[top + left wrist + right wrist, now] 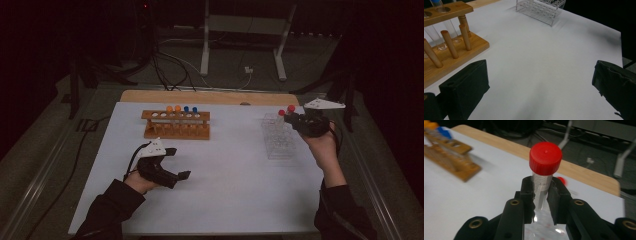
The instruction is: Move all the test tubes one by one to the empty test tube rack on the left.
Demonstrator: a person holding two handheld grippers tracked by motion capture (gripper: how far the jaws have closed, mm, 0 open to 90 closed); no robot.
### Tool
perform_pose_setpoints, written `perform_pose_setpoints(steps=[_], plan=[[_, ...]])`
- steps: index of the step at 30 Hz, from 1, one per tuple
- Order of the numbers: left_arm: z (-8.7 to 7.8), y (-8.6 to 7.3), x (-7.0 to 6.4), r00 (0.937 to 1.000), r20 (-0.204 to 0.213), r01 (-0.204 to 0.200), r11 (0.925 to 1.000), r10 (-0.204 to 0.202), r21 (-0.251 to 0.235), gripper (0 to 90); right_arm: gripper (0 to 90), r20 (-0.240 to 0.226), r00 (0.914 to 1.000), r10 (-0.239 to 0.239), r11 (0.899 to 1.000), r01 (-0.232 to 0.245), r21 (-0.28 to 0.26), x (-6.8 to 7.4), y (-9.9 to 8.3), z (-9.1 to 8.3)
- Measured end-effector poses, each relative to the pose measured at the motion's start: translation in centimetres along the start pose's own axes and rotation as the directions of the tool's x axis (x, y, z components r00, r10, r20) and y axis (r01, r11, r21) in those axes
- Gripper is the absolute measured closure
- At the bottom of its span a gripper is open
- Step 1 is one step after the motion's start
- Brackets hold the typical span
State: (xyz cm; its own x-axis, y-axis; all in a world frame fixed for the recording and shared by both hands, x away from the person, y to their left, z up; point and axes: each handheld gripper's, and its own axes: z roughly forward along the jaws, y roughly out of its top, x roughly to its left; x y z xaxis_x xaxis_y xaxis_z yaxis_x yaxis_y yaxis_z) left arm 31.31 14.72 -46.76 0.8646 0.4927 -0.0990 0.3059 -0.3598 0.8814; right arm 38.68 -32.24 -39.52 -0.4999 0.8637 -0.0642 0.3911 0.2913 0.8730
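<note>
While left claw (182,162) gapes empty, right claw (541,195) clamped on red-capped tube (543,173), seemingly above clear rack (278,142).

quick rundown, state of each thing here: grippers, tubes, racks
left gripper: open, holds nothing, low over the table
right gripper: shut on the red-capped tube
red-capped tube: capped, upright, held over the clear rack
clear rack: one more red-capped tube stands in it
wooden rack: holds orange-capped and blue-capped tubes, upright, some holes free
</note>
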Motion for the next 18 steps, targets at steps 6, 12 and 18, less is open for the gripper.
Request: perform_pose_setpoints(steps=[6,12,18], plan=[[0.1,0.5,-0.3,0.9999,0.014,-0.005,1.0000,0.005,-0.006,1.5,74.6,-0.073,0.9964,-0.042,0.999,0.043,0.009,3.0,-0.2,0.4],[0.3,1.3,-0.6,0.9995,0.021,-0.021,0.9998,0.021,-0.006,1.8,74.6,-0.144,0.9865,-0.078,0.997,0.081,0.012,5.8,-0.7,0.7],[0.9,2.1,-1.1,0.9985,0.035,-0.043,0.9990,0.043,-0.010,1.8,74.6,-0.202,0.9738,-0.106,0.994,0.111,0.017,8.3,-1.5,0.9]])
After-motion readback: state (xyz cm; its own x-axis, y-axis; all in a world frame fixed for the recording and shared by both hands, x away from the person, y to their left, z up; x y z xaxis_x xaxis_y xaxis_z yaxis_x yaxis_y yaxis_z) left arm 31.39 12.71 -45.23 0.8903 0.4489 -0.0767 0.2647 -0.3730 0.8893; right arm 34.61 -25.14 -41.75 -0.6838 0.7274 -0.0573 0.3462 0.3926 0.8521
